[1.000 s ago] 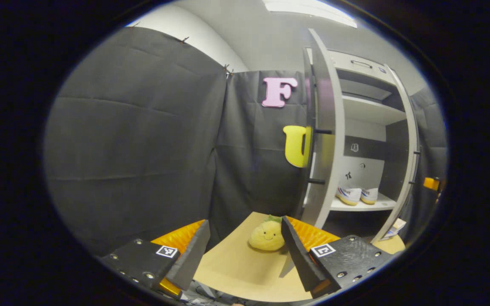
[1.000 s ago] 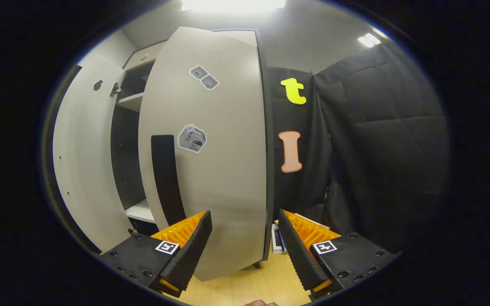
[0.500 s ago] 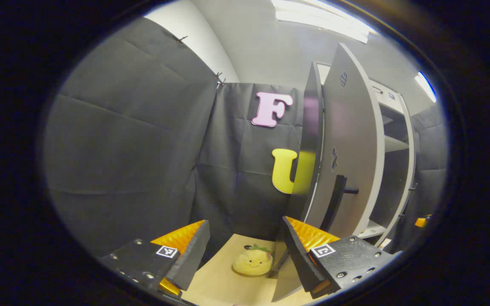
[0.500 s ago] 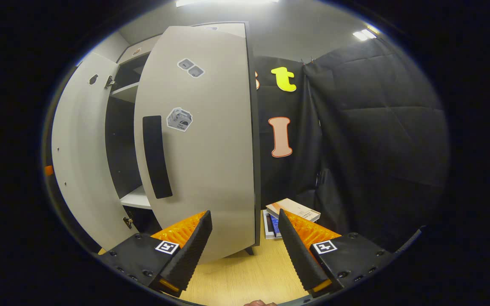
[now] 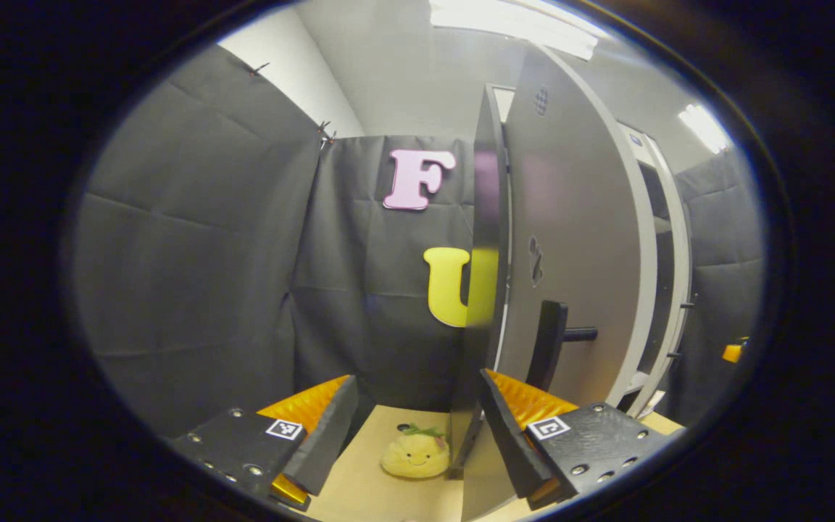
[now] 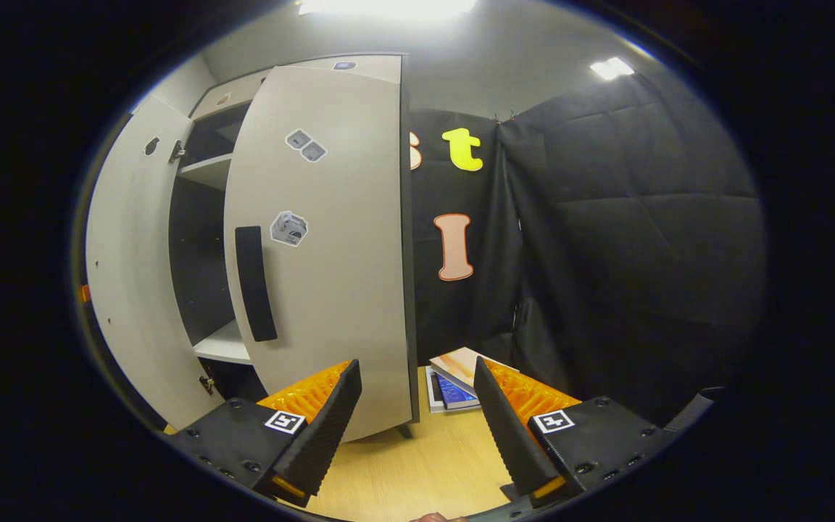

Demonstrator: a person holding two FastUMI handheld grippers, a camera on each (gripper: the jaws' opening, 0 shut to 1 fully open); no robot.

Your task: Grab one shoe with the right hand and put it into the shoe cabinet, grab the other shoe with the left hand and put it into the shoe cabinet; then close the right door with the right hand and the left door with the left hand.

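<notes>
Both tongs gape empty: left tongs [image 5: 417, 428] beside the cabinet's half-shut left door [image 5: 570, 239], right tongs [image 6: 417, 428] before the nearly shut right door [image 6: 330, 239]. A yellow plush toy [image 5: 415, 454] lies on the floor [image 5: 359, 478]; books [image 6: 450, 380] lie beside the cabinet.

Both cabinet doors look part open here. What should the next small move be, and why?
Probably keep swinging the left door toward the cabinet with the left gripper, whose open fingers sit beside its lower edge. The right door also stands ajar, a dark gap showing the shelf, so the open right gripper should push it next.
</notes>
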